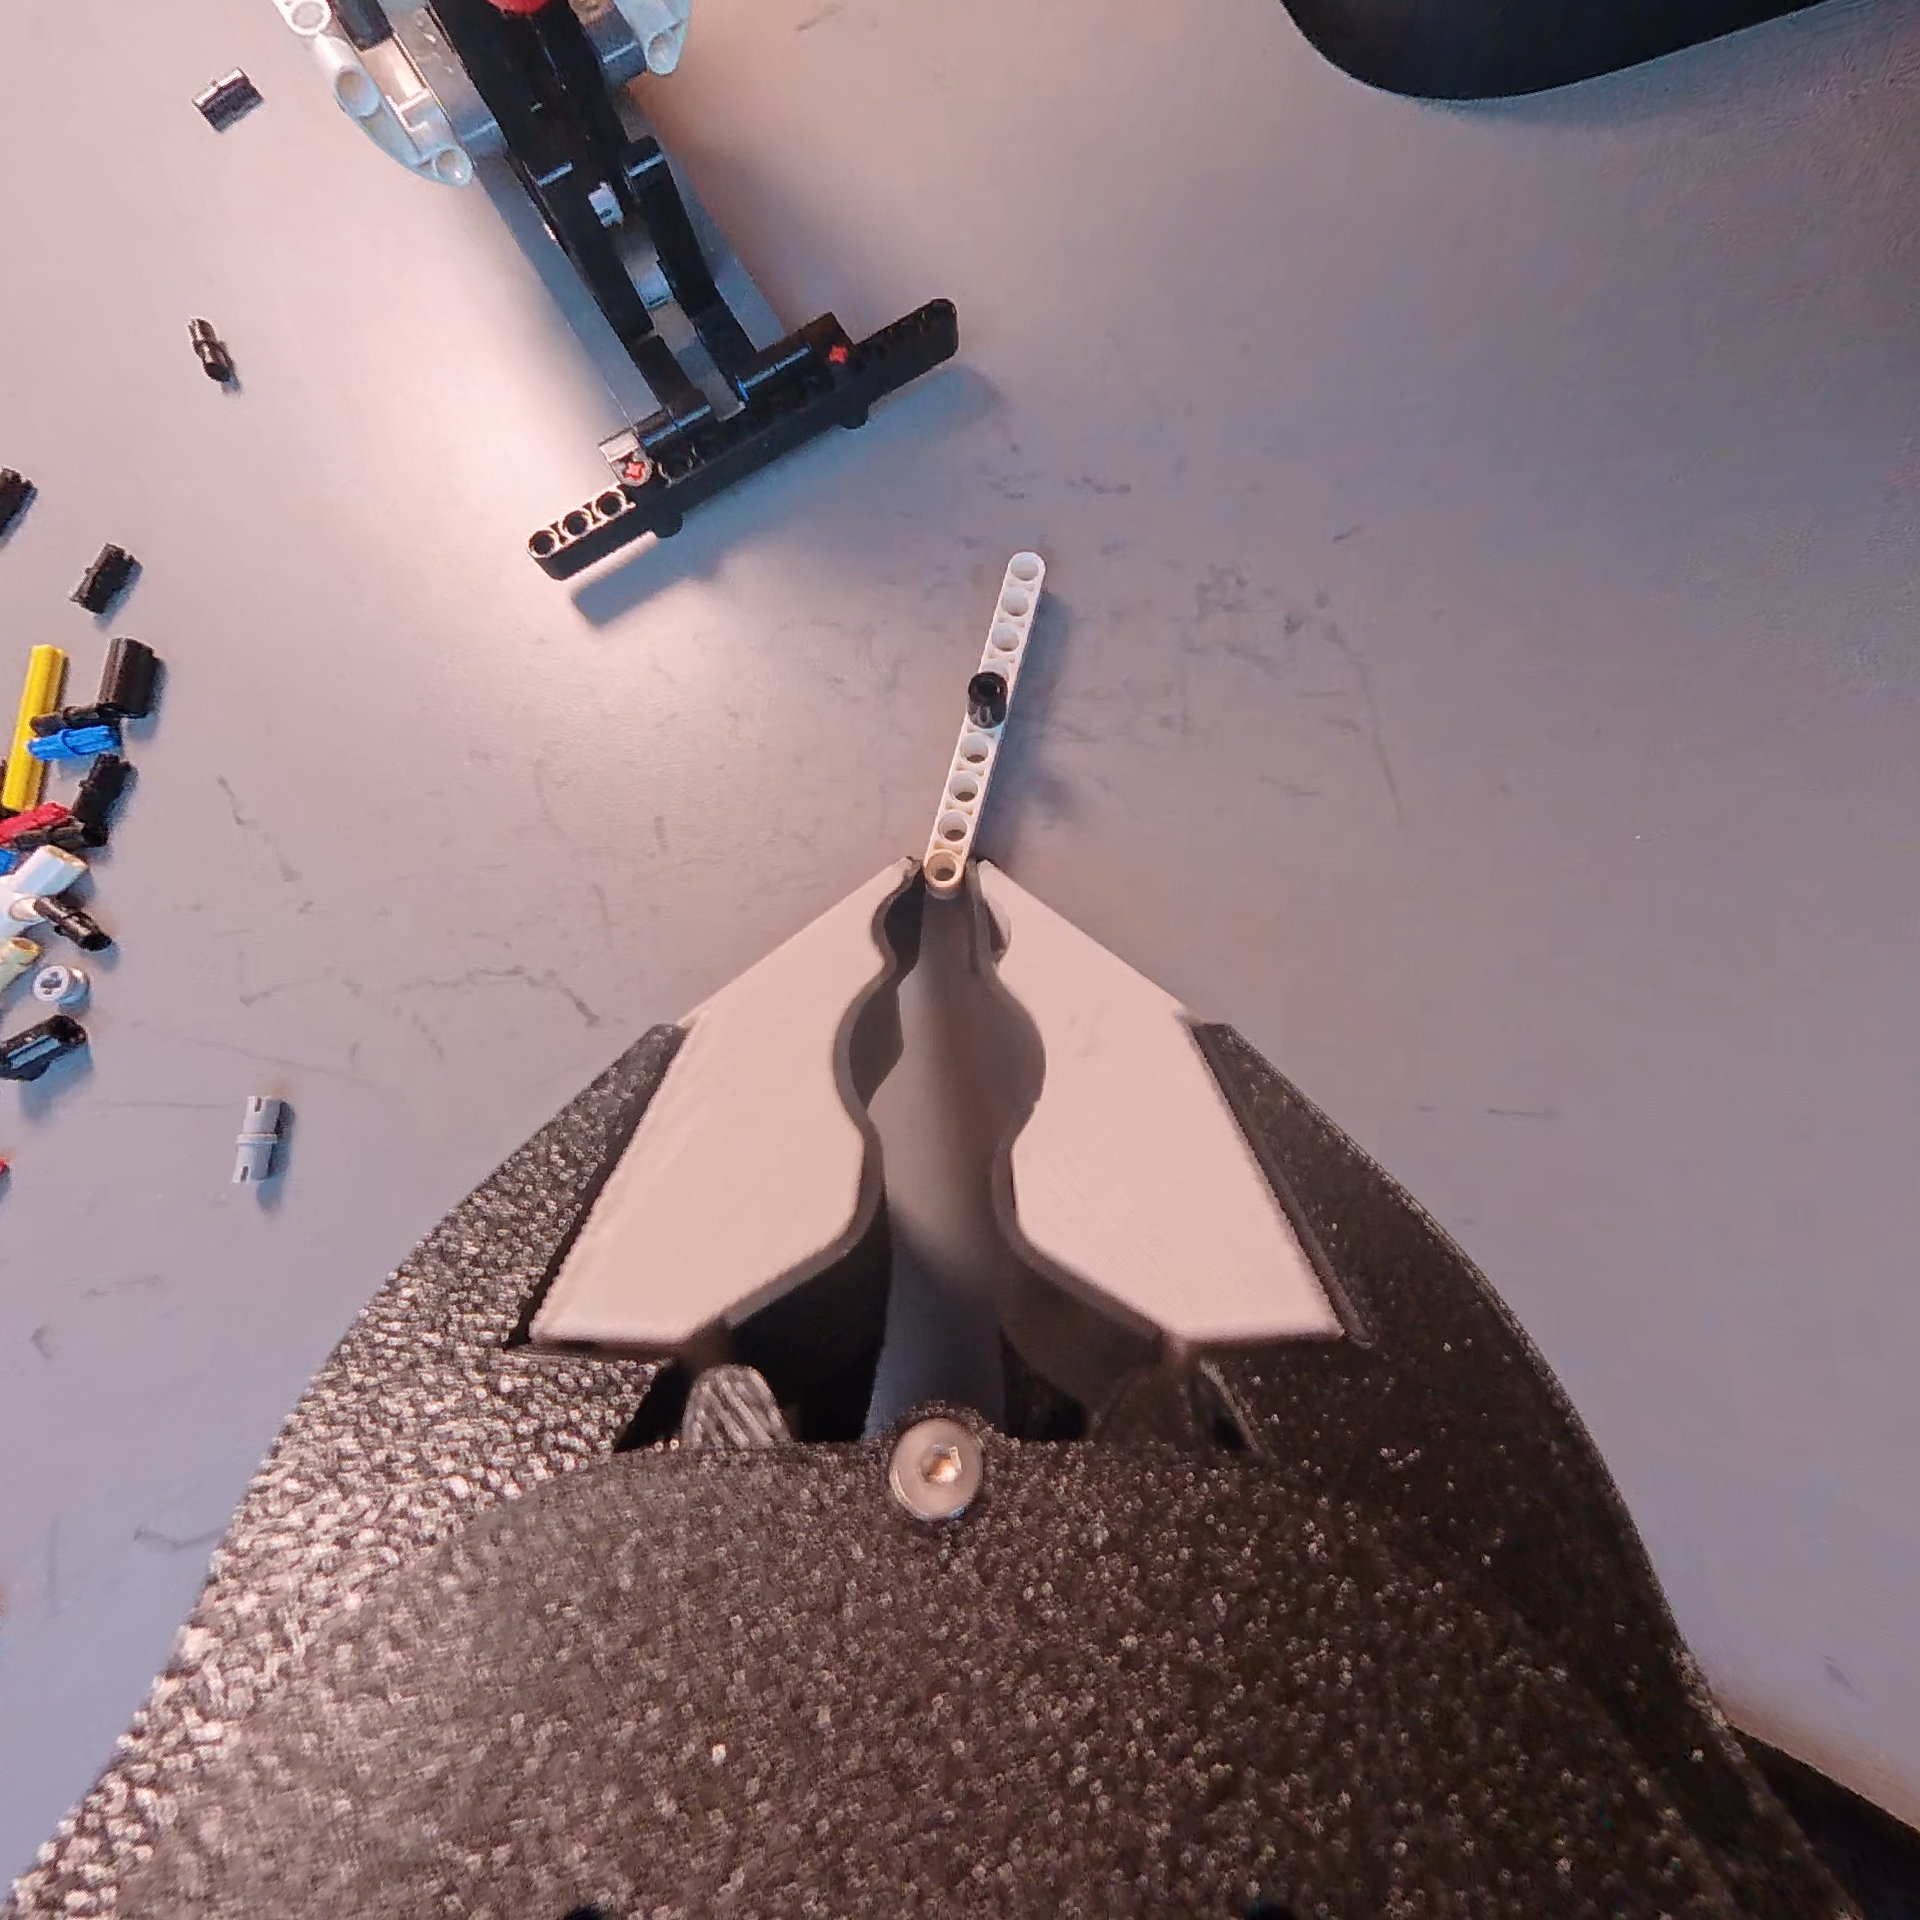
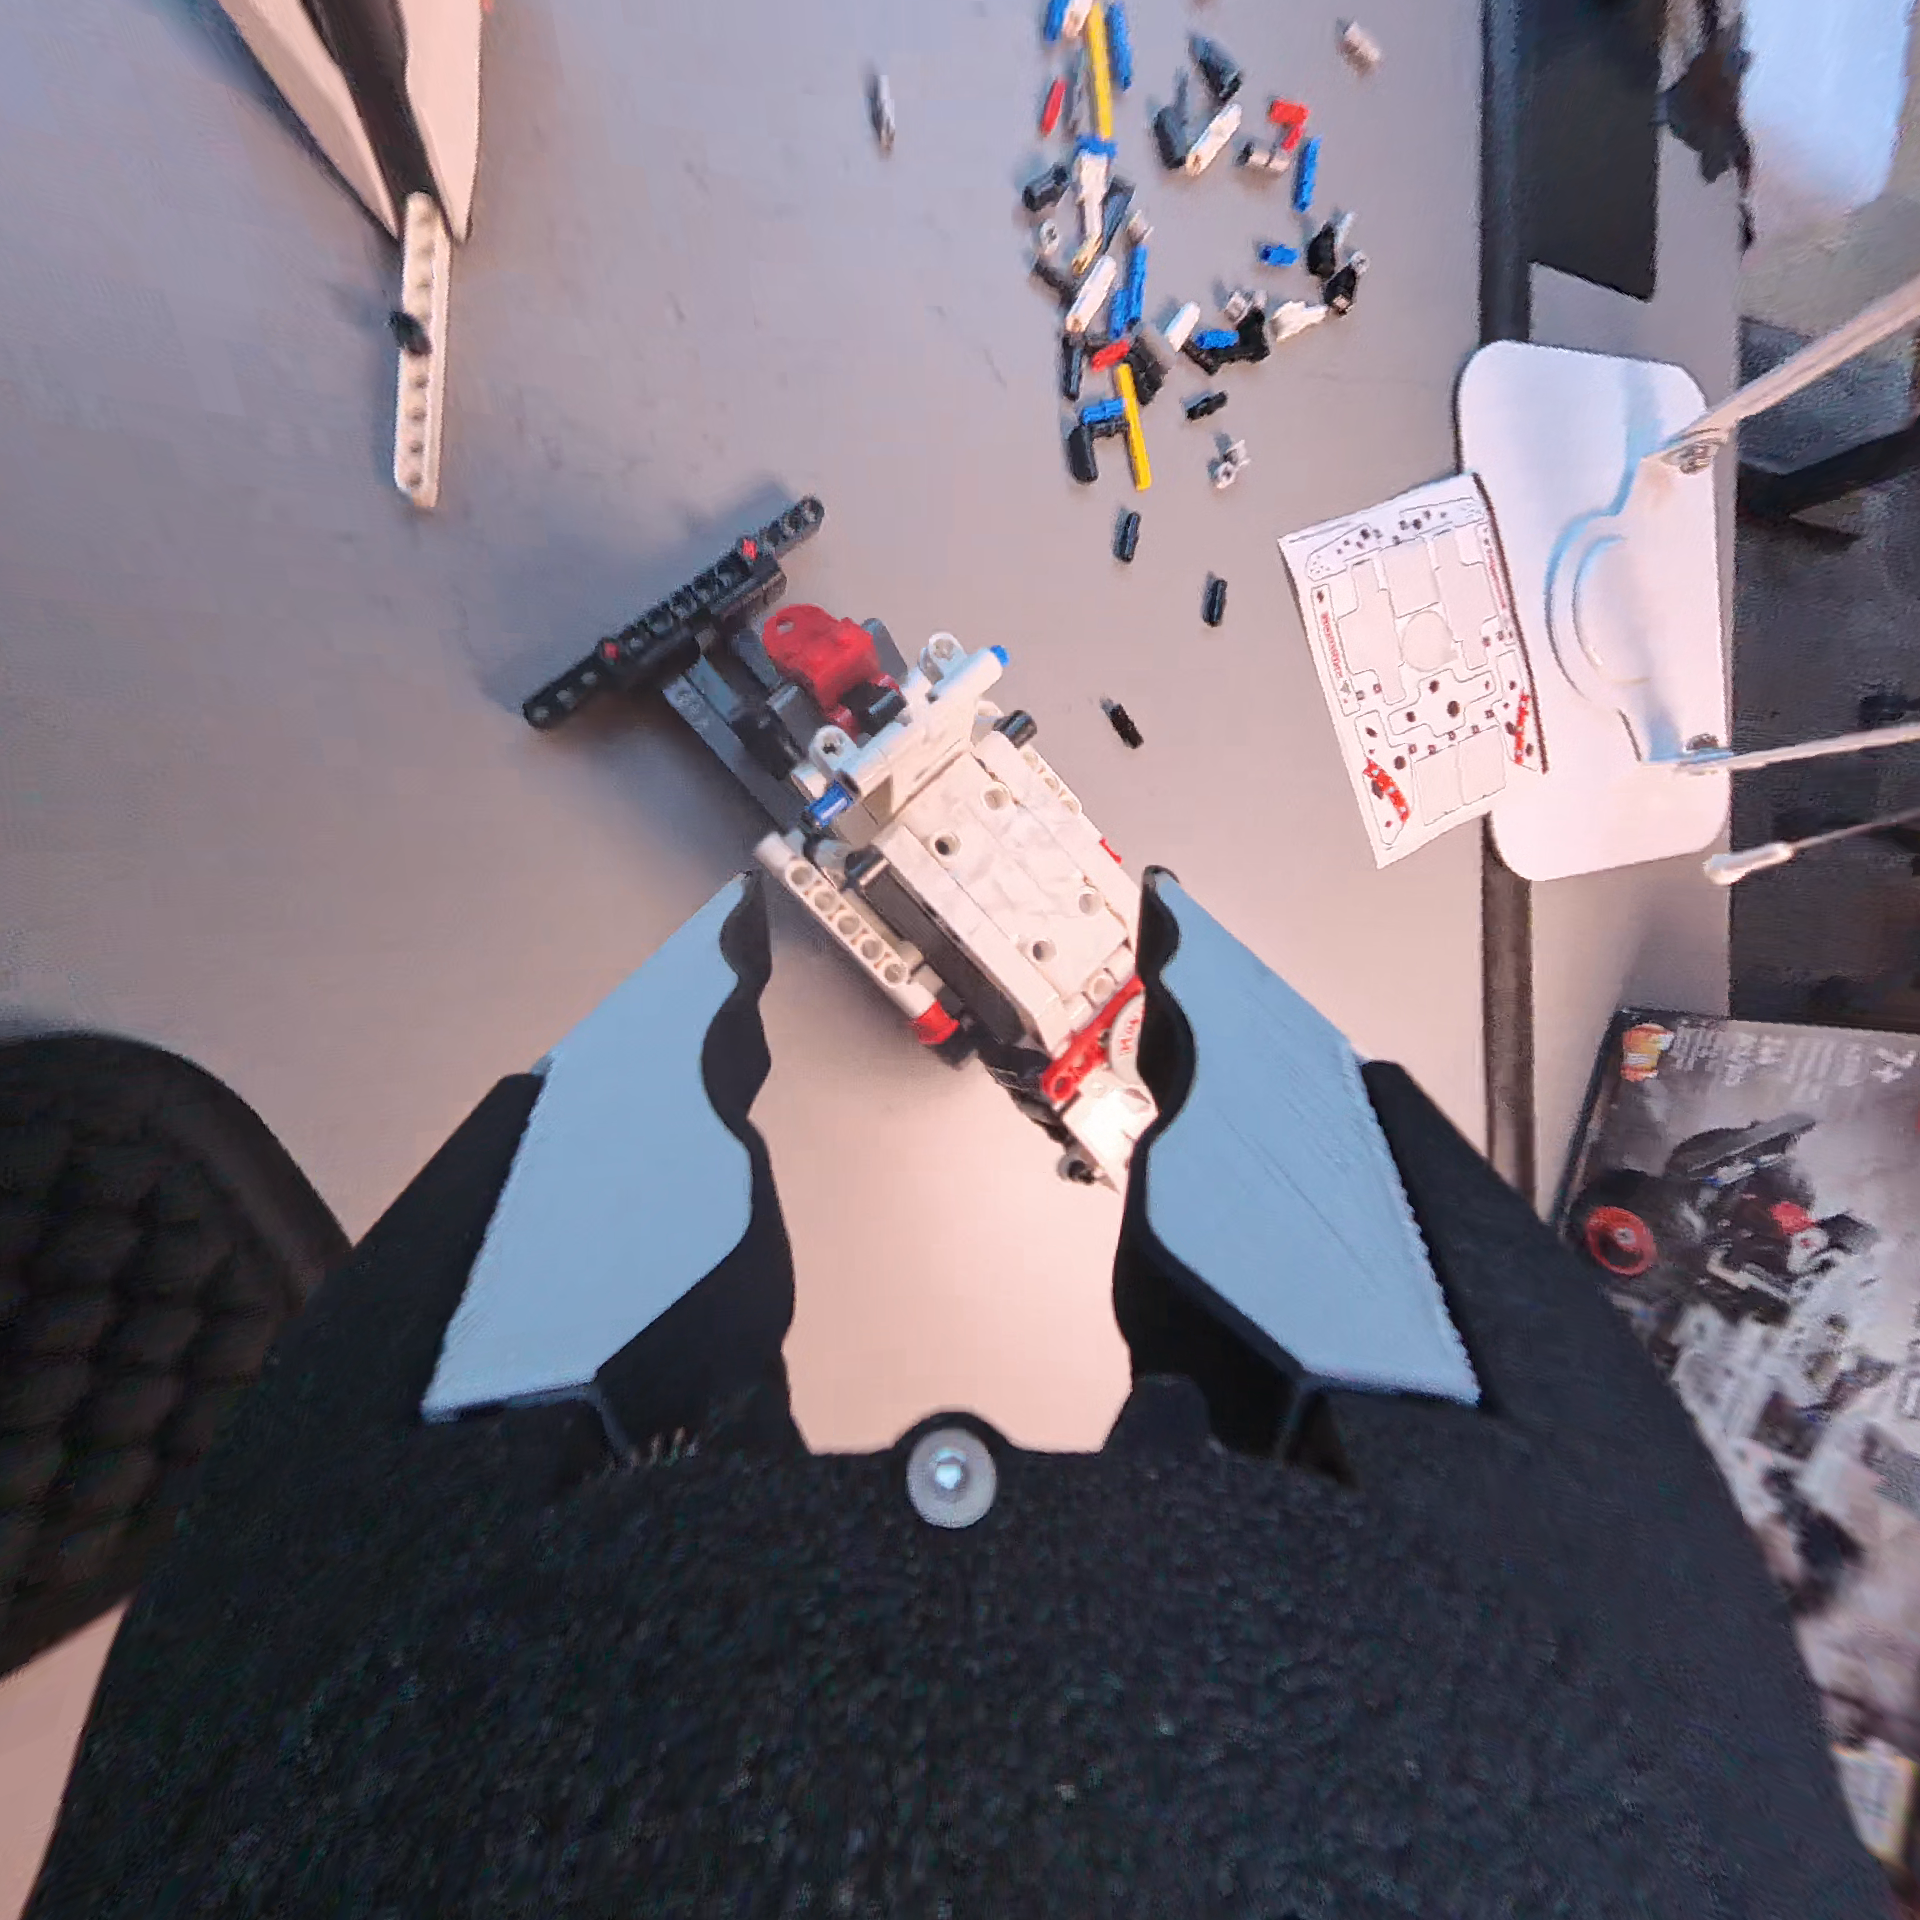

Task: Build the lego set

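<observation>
Left gripper (image 1: 948,878) is pinched tight on the near end of a white holed beam (image 1: 992,707), which sticks out fwd over the grey table (image 1: 1455,727) w/ a black pin (image 1: 983,690) seated about mid-length. Right gripper (image 2: 951,914) is spread wide, gripping nothing, hovering over the rear of the part-built car (image 2: 935,831); its right finger (image 2: 1278,1143) overlaps the car's red-and-white tail end in view, contact can't be told. Car is a white body w/ red bits and a black cross beam (image 2: 675,613) at the far end, lying on the table. Loose pieces (image 2: 1153,260) (black, blue, yellow, red, white) are scattered bare on the table beyond it, not in any tray or bin. Sticker sheet (image 2: 1413,675) lies partly on a white stand base (image 2: 1558,447) at the right. Set's box (image 2: 1766,1299) lies at the lower right, closed side up; contents not visible.
</observation>
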